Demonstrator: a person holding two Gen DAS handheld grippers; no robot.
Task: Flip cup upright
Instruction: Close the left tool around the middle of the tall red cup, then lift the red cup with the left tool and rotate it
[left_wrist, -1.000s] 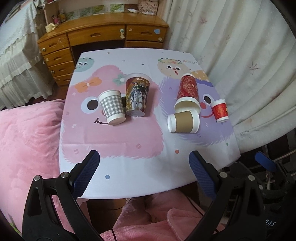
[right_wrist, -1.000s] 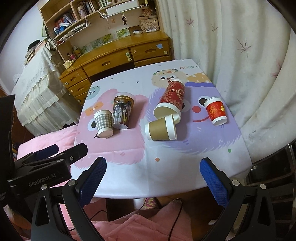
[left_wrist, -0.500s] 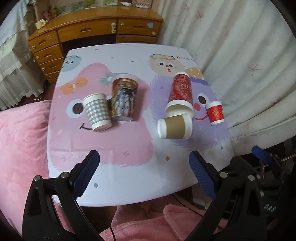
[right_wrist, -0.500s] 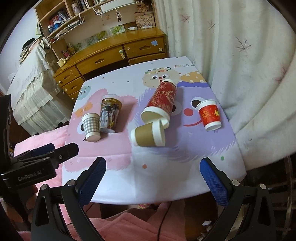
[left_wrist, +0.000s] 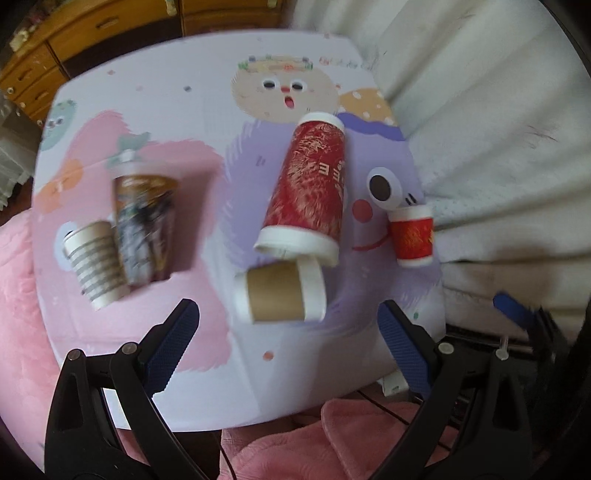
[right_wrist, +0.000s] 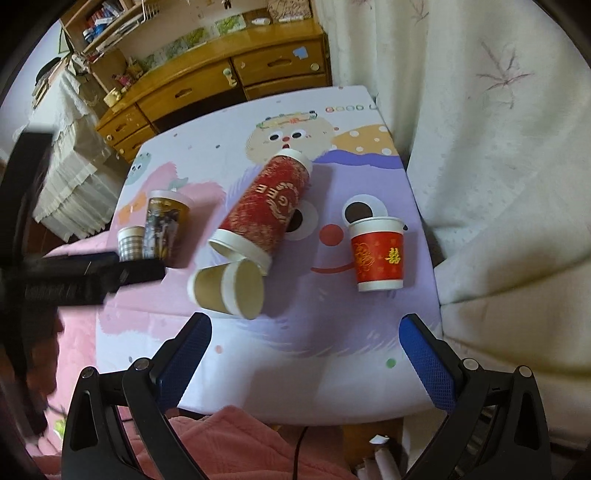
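So, left wrist view: left gripper (left_wrist: 286, 336) is wide open w/ nothing in it, low in the frame. Brown cup (left_wrist: 280, 293) lies on its side, mid frame, just below the big red cup (left_wrist: 308, 192), which lies down too.

Right wrist view: right gripper (right_wrist: 304, 347) wide open, holds nothing. Brown cup (right_wrist: 229, 286) sits left of middle.

Step looks like the reach-in. Next: go down & pinch the brown cup, then tip it up.

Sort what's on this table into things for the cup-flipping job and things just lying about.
For the job:
- brown cup, on its side
- tall red cup, on its side
- checked cup, seemingly mouth-down
- left gripper, right gripper, both open

Lying about:
- small red cup, upright
- printed cup
- wooden desk
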